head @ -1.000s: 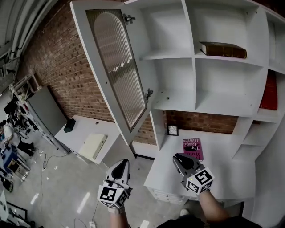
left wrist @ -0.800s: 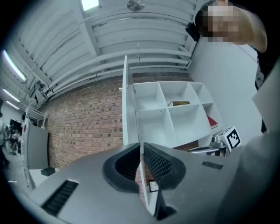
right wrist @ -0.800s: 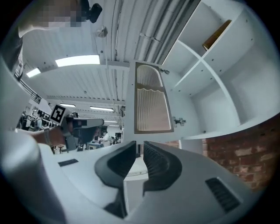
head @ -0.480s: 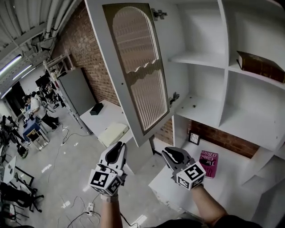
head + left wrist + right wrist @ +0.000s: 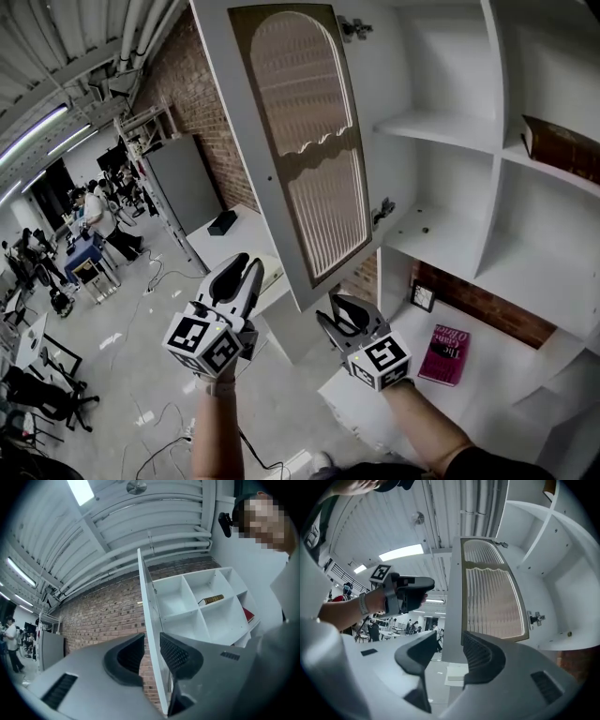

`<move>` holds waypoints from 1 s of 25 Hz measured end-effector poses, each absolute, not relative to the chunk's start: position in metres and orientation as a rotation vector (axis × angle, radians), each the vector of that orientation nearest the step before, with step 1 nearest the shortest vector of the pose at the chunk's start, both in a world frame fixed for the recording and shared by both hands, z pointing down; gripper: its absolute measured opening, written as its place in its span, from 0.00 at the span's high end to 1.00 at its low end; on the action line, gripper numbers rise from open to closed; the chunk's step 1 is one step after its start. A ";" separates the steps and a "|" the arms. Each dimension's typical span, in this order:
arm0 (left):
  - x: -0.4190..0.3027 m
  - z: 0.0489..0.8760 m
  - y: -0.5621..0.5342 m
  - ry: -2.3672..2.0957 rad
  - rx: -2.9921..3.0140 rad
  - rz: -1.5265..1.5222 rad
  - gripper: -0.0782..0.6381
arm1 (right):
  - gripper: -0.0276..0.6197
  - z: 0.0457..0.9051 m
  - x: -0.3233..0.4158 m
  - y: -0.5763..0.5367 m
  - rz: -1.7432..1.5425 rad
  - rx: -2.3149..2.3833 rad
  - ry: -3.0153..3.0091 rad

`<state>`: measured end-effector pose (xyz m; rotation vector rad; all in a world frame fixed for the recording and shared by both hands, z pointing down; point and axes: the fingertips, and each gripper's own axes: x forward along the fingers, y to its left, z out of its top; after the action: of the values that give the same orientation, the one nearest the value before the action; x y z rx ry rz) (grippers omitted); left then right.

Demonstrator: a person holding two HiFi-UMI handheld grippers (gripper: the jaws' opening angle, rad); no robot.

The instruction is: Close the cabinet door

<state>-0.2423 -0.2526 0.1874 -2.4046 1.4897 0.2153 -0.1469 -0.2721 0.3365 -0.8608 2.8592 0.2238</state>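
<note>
One left gripper (image 5: 245, 270), one right gripper (image 5: 338, 309), jaws opening, empty; one open cabinet door (image 5: 302, 141).

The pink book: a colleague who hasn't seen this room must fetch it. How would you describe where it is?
Find the white shelving unit against the brick wall, then the white desktop beneath its compartments. The pink book lies flat there, near a small dark-framed picture. Unlike the brown book up on a shelf, it is bright magenta with pale lettering.

blocked: open cabinet door (image 5: 300, 141) ahead | free: open air left of door
</note>
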 end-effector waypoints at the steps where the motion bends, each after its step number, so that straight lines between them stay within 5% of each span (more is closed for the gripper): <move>1: -0.244 0.180 -0.256 1.478 -2.411 0.229 0.75 | 0.68 0.336 -0.151 -0.275 0.231 -0.869 2.863; 11: -0.237 0.137 -0.280 1.252 -2.517 0.258 0.71 | 0.55 0.326 -0.187 -0.297 0.277 -1.001 2.856; 25: -0.225 0.133 -0.305 0.987 -2.660 0.276 0.70 | 0.53 0.319 -0.214 -0.322 0.353 -1.223 2.775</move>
<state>-0.2254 -0.3051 0.1326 -2.6604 0.9870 0.2757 -0.2136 -0.3223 0.3192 -1.2233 2.7745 0.3529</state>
